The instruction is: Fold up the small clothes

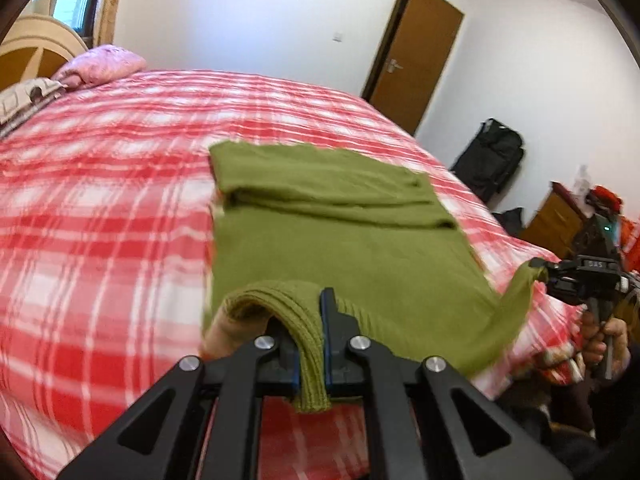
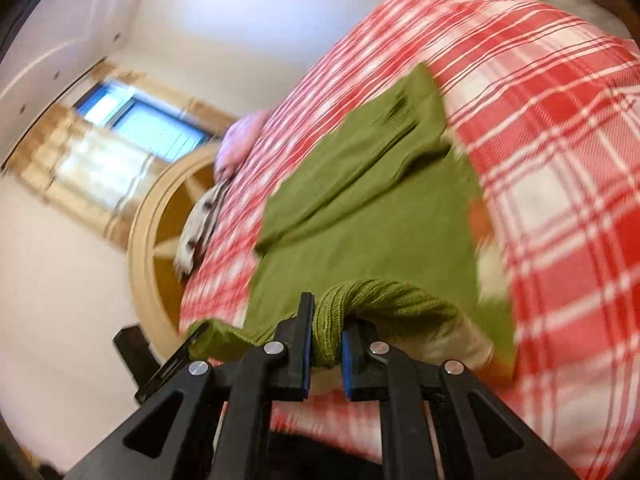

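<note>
A green knit sweater (image 1: 340, 240) lies on the red and white plaid bed cover (image 1: 100, 200), its sleeves folded across its far half. My left gripper (image 1: 310, 344) is shut on the sweater's ribbed near hem and lifts it off the bed. My right gripper (image 2: 326, 344) is shut on the other hem corner; the sweater (image 2: 372, 216) stretches away from it. The right gripper also shows in the left wrist view (image 1: 548, 274), holding a lifted corner at the bed's right edge. Pale lining shows under the raised hem.
A pink pillow (image 1: 104, 64) and a patterned cloth (image 1: 28, 96) lie at the bed's head by a round headboard (image 2: 148, 240). A brown door (image 1: 412, 60), a black bag (image 1: 492, 156) and a wooden cabinet (image 1: 552, 220) stand beyond the bed's right side.
</note>
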`<state>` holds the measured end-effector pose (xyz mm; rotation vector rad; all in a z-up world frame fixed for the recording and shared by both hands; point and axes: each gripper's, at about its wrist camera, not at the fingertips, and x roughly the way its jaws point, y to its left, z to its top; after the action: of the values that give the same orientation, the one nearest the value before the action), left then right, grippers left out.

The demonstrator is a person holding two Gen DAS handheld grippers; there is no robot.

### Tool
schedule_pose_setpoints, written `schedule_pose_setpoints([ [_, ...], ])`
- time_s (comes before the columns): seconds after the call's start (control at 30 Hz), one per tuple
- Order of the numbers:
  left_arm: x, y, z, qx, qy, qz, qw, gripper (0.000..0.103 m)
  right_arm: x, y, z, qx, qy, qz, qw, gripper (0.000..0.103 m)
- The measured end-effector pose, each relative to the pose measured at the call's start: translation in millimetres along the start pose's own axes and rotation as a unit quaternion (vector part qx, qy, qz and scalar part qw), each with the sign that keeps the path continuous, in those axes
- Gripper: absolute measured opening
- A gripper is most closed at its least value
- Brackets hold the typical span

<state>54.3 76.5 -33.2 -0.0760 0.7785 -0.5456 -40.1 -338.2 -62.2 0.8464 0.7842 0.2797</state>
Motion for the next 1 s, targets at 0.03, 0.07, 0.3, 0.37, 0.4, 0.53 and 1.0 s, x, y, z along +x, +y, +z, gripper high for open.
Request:
schedule_pose_setpoints([
  [0.03,12,3,10,-0.003,0.002,0.01,0.9999,0.008,7,-4,8,0.003,-0.005,-0.009,1.0,0.011],
  [0.07,19,7,16,-0.007,0.004,0.014,0.9999,0.008,14,-7,14,0.006,-0.009,-0.018,1.0,0.011],
  [0.3,54,22,30,0.015,0.027,0.02,0.9993,0.032,47,-25,24,0.054,0.001,-0.051,0.997,0.045],
  [0.37,51,33,31,-0.004,0.021,0.028,0.9994,0.069,43,-30,26,0.065,-0.017,-0.027,0.997,0.074],
  [0.4,48,38,33,-0.008,0.008,0.033,0.9994,0.07,38,-32,27,0.074,-0.03,-0.015,0.997,0.074],
  [0.53,34,51,40,0.004,-0.018,0.062,0.9979,0.07,15,-31,35,0.073,-0.062,0.012,0.995,0.074],
  [1.0,104,18,49,0.125,0.03,0.039,0.991,0.035,-3,25,-1,-0.113,-0.109,-0.173,0.972,0.062],
])
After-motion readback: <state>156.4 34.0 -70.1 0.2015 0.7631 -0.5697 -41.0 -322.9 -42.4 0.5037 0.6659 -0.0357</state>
